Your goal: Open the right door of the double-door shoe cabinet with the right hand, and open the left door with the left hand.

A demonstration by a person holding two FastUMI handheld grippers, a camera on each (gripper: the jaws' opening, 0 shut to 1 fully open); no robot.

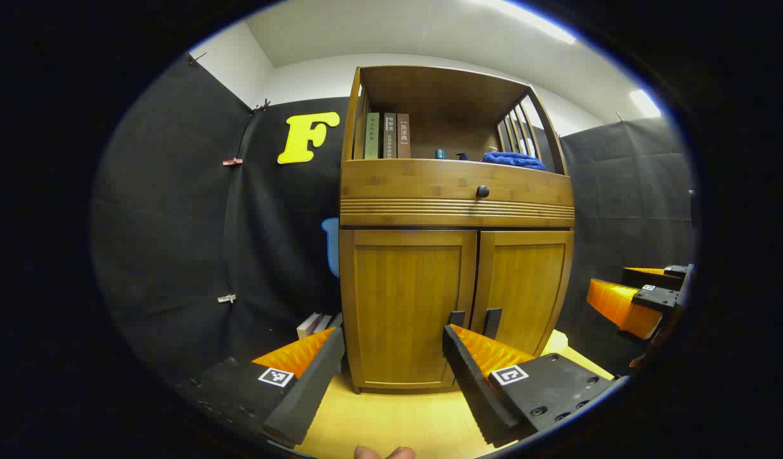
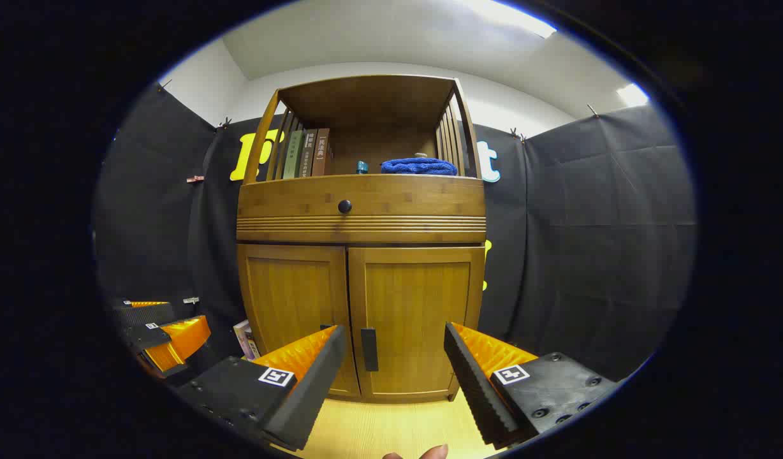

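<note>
Both tools are standing with fingers spread wide and holding nothing: the right tool point(image 2: 395, 357) is facing the right door point(image 2: 414, 315), the left tool point(image 1: 391, 360) the left door point(image 1: 407, 306). The shoe cabinet point(image 2: 361, 210) is standing on the floor point(image 2: 379, 427), both doors closed. Each door is a rigid wooden panel — likely light on its hinges, swinging outward. The dark vertical handle point(image 2: 368, 349) at the centre seam is the place to grip; a second handle point(image 1: 456, 317) sits on the left door.

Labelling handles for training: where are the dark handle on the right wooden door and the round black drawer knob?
Dark door handle point(image 2: 368, 349), right gripper view, mid-bar.
Round black drawer knob point(image 2: 345, 206), right gripper view, centre.
</note>
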